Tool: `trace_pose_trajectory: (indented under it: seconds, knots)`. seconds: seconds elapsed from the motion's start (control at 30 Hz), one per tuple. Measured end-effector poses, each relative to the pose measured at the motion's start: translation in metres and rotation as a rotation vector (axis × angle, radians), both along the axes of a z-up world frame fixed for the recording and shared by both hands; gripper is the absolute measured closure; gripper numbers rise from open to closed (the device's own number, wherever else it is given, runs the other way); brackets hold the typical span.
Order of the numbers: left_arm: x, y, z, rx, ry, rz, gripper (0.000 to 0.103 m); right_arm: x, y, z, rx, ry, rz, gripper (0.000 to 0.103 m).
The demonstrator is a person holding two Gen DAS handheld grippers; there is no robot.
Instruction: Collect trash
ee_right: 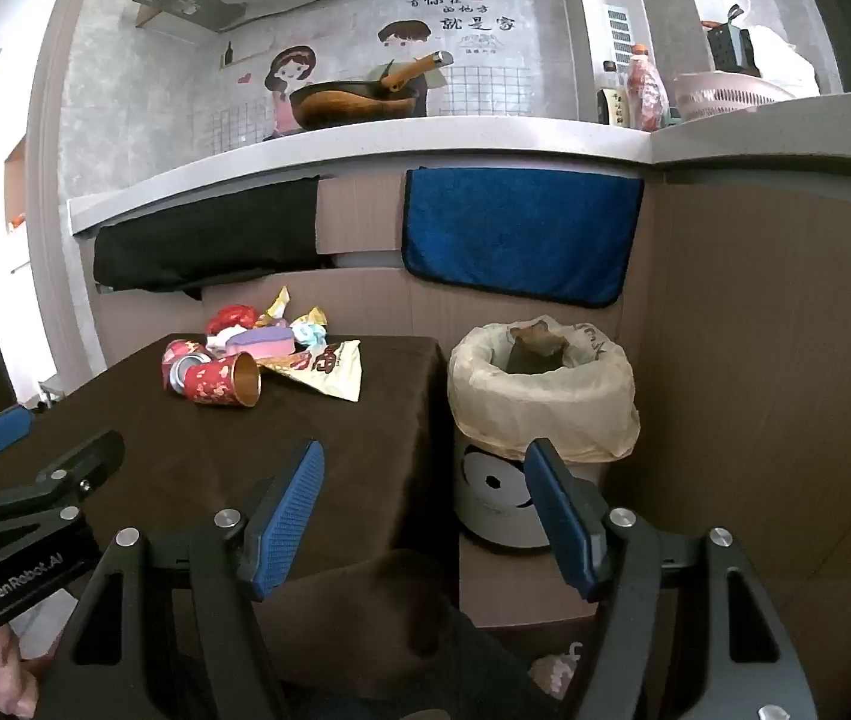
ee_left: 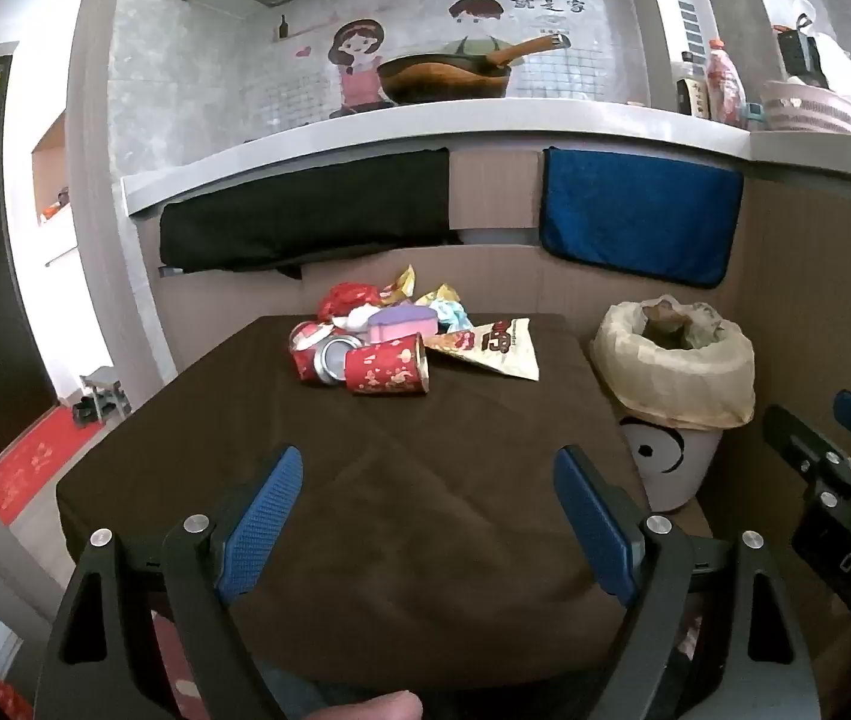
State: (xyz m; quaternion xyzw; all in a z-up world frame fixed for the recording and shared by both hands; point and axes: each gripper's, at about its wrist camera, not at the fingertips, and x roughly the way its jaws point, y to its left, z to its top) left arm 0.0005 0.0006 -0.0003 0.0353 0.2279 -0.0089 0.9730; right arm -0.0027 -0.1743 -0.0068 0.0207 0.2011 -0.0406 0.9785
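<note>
While poised over the brown table [ee_left: 425, 510], both hand-held grippers — left [ee_left: 428, 525], right [ee_right: 425, 516] — wide apart, empty.

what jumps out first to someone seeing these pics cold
A heap of trash sits at the far edge of the brown-covered table, red paper cup lying on its side in front. Right of the table stands a bag-lined bin; a blue towel hangs behind it.

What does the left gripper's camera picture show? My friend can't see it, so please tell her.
A pile of trash, with red cans, wrappers and a snack bag, lies at the far end of a brown-covered table. The open left gripper hangs over the near end, holding nothing. A lined trash bin stands at the right.
</note>
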Motion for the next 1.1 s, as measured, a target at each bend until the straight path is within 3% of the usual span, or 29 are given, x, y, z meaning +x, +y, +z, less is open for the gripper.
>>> trace_pose_trajectory:
  seconds: [1.1]
  knots:
    - [0.006,0.0003,0.0029,0.0,0.002,0.012,0.017,0.0021,0.0006,-0.0027,0.006,0.006,-0.01,0.036]
